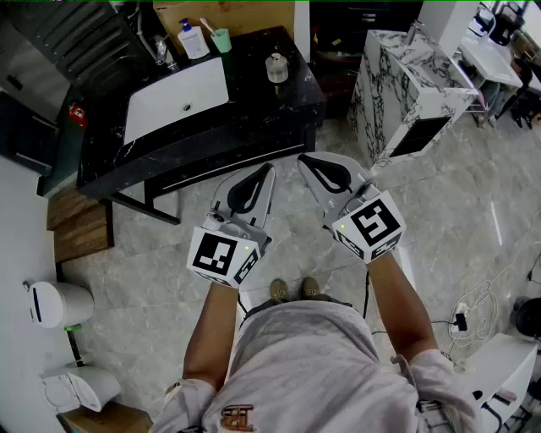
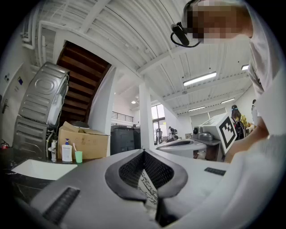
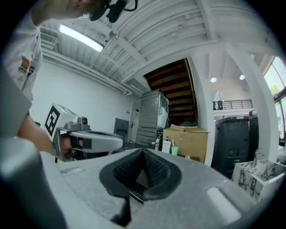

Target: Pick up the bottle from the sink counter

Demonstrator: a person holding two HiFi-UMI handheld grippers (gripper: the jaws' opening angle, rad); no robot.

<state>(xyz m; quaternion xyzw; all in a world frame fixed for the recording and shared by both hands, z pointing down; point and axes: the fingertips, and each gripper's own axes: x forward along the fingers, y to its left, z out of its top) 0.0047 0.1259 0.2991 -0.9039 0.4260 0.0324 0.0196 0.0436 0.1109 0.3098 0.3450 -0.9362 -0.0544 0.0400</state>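
A white pump bottle [image 1: 193,40] stands at the back of the black sink counter [image 1: 262,118], next to a green cup [image 1: 221,40] that holds a toothbrush. A small clear glass bottle [image 1: 276,68] stands on the counter's right part. Both grippers hover over the floor in front of the counter, well short of it. My left gripper [image 1: 270,168] is shut and holds nothing, and so is my right gripper [image 1: 303,159]. The pump bottle [image 2: 66,152] shows far off in the left gripper view beyond the shut gripper [image 2: 143,151]. It also shows as a small pump bottle [image 3: 166,146] past the shut right gripper [image 3: 143,150].
A white basin [image 1: 177,97] is set in the counter, with a faucet [image 1: 161,51] behind it. A marble-patterned cabinet [image 1: 406,76] stands to the right, wooden steps [image 1: 80,224] to the left. A cardboard box [image 1: 228,13] sits behind the counter. Cables [image 1: 473,304] lie on the floor at right.
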